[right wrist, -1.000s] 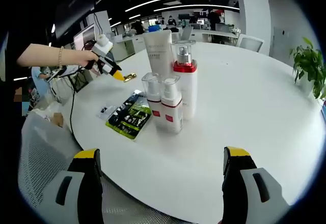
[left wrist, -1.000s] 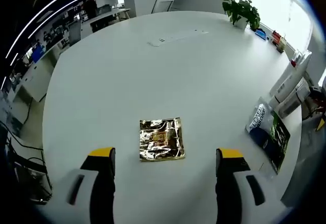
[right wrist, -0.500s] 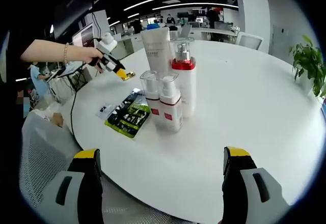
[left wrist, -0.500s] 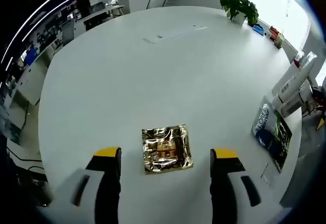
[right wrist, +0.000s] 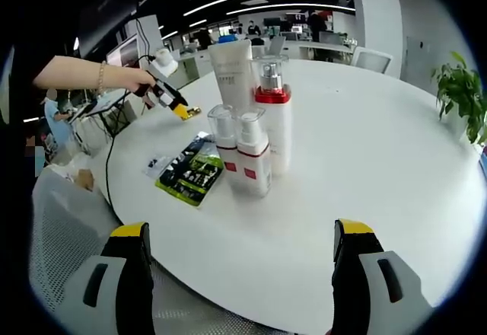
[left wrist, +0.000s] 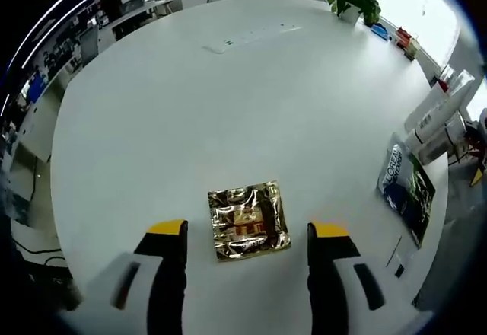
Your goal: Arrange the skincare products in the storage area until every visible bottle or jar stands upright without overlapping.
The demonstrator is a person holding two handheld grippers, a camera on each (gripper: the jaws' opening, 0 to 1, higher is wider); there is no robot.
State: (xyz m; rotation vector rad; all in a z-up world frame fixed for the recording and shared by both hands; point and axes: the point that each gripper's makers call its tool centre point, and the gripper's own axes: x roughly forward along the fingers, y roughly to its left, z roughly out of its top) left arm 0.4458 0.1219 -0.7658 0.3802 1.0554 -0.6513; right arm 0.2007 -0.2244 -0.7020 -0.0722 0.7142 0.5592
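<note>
Jaws gaped wide on our left gripper, straddling the flat gold sachet on the white table, and on our idle right gripper facing the upright bottles; we judged the thin foil might slip or crumple.

Gold foil sachet lies flat on white surface. Green/black sachet flat nr edge. Beside it, upright cluster: two small pump bottles w/ red bands, taller red-collar bottle, white tube behind.
</note>
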